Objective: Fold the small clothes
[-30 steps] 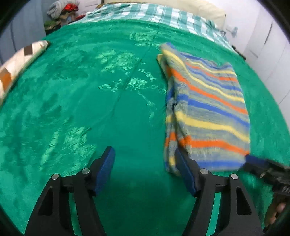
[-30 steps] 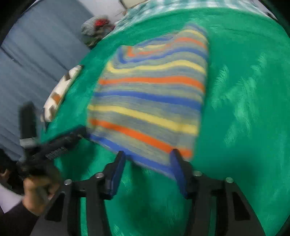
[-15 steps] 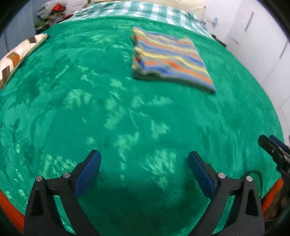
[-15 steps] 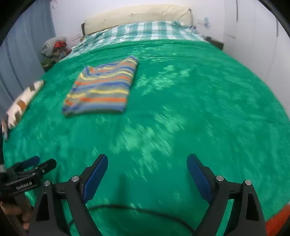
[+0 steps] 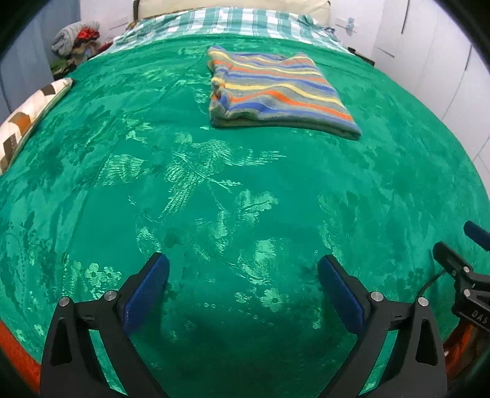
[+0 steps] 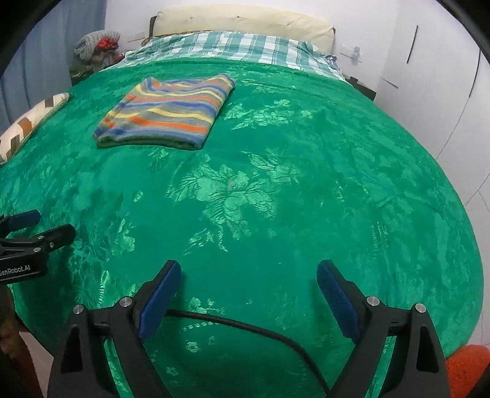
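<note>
A folded striped garment (image 5: 275, 88), in grey, blue, orange and yellow, lies flat on the far part of the green bed cover (image 5: 214, 199). It also shows in the right wrist view (image 6: 168, 113), at the far left. My left gripper (image 5: 243, 284) is open and empty, low over the near edge of the cover, far from the garment. My right gripper (image 6: 248, 287) is open and empty too, also at the near edge. Each gripper shows at the edge of the other's view, the right one (image 5: 459, 269) and the left one (image 6: 27, 238).
A patterned pillow (image 5: 27, 119) lies at the bed's left edge. A checked sheet (image 5: 232, 23) and a cream headboard are at the far end. A heap of clothes (image 5: 76, 38) sits at the far left. White cupboards (image 6: 444, 91) stand at the right. A black cable (image 6: 245, 324) crosses the cover near my right gripper.
Both grippers have let go of the garment's near edge and pulled back to the near edge of the bed. Their jaws have opened wider. The garment lies folded where it was left.
</note>
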Demonstrator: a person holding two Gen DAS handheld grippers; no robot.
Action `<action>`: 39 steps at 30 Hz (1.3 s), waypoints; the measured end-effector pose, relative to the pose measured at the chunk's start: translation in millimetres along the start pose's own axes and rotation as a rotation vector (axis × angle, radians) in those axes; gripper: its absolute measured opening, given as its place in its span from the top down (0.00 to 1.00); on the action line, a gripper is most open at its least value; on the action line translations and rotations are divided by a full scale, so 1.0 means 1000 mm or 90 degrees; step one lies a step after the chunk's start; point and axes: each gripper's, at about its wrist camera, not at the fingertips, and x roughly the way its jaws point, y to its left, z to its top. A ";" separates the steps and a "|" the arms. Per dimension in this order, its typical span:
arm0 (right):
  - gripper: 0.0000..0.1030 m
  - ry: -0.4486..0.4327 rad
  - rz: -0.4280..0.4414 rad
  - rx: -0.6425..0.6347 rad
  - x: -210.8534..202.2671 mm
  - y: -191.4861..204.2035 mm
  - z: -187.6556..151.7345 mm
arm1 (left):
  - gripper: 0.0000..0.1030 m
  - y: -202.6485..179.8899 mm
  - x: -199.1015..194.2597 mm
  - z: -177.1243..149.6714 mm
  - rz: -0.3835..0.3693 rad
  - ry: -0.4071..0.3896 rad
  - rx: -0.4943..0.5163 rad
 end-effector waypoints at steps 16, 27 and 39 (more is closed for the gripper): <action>0.13 0.096 0.141 0.002 -0.042 -0.025 0.018 | 0.01 0.006 -0.007 0.007 -0.013 0.032 -0.008; 0.00 0.022 0.055 -0.083 -0.088 -0.051 0.038 | 0.01 0.002 -0.022 0.033 -0.020 -0.003 -0.036; 0.00 -0.010 0.099 0.001 0.049 0.022 0.013 | 0.00 -0.002 0.021 0.007 0.040 -0.012 0.024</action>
